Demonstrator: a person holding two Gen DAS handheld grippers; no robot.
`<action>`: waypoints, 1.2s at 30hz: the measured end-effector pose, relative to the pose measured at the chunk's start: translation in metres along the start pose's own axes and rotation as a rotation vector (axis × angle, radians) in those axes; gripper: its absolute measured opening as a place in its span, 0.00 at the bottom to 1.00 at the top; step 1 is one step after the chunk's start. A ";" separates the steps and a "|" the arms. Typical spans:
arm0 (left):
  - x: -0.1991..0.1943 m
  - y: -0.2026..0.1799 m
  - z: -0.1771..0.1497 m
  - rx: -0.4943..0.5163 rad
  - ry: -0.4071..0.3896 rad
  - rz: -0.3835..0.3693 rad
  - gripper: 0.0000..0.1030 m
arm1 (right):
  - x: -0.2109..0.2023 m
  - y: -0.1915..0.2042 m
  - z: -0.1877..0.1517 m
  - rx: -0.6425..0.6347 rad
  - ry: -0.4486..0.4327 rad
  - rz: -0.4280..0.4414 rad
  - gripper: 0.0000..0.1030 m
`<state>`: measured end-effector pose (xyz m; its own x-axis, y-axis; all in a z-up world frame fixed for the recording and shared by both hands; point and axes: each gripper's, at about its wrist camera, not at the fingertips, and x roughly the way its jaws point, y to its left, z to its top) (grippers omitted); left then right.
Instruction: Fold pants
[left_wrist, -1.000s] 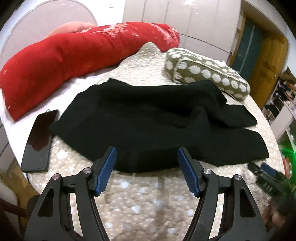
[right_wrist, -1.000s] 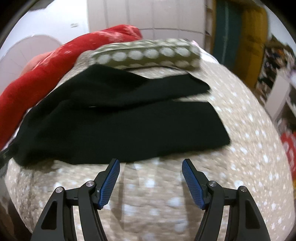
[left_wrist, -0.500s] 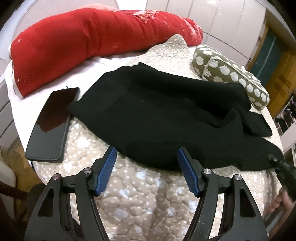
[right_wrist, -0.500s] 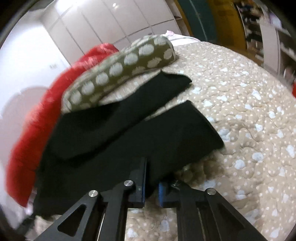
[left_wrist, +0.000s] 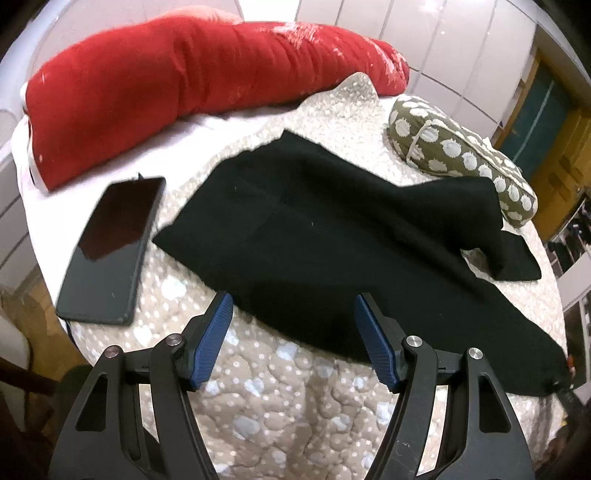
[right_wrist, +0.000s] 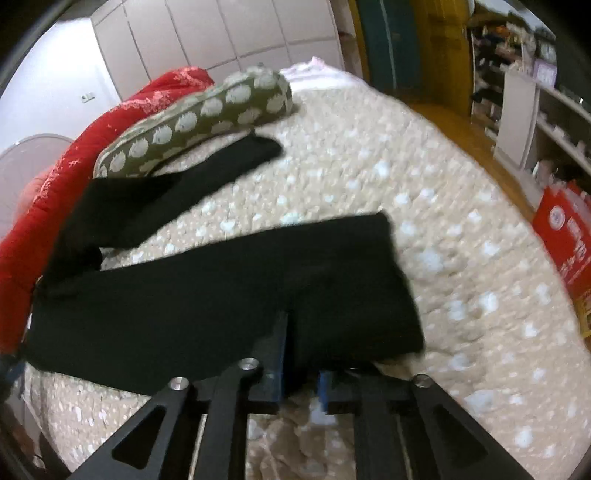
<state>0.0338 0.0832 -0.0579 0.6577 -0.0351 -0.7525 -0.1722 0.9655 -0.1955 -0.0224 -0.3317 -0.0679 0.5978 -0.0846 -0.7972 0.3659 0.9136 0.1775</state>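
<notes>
Black pants (left_wrist: 332, 236) lie spread across a beige dotted quilt (left_wrist: 280, 402), waist to the left, legs running right. My left gripper (left_wrist: 293, 343) is open and empty, its blue pads at the near edge of the waist end. My right gripper (right_wrist: 301, 365) is shut on the hem end of the near pant leg (right_wrist: 229, 302) and holds it just off the quilt (right_wrist: 461, 240). The far leg (right_wrist: 177, 188) lies apart, angled toward the back.
A black phone (left_wrist: 110, 247) lies left of the pants near the bed edge. A long red pillow (left_wrist: 184, 74) and an olive dotted bolster (left_wrist: 461, 155) lie behind. The red pillow (right_wrist: 33, 221) and bolster (right_wrist: 207, 114) show in the right wrist view. A red box (right_wrist: 565, 236) stands on the floor at right.
My right gripper closed on the near pant leg's end and pulled it right, separating it from the far leg. My left gripper shifted left toward the waist and stayed open.
</notes>
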 end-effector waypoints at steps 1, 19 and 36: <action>-0.001 0.000 0.002 0.002 -0.011 0.004 0.67 | -0.009 0.001 0.003 -0.014 -0.025 -0.058 0.25; 0.048 0.014 0.037 0.017 0.033 0.088 0.67 | 0.024 0.148 0.028 -0.357 0.065 0.231 0.35; 0.096 0.041 0.067 -0.064 0.042 0.089 0.72 | 0.160 0.430 0.080 -0.940 0.190 0.418 0.44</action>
<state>0.1389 0.1364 -0.0960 0.6065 0.0380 -0.7942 -0.2758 0.9469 -0.1654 0.2874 0.0156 -0.0733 0.3966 0.2992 -0.8678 -0.5952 0.8035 0.0050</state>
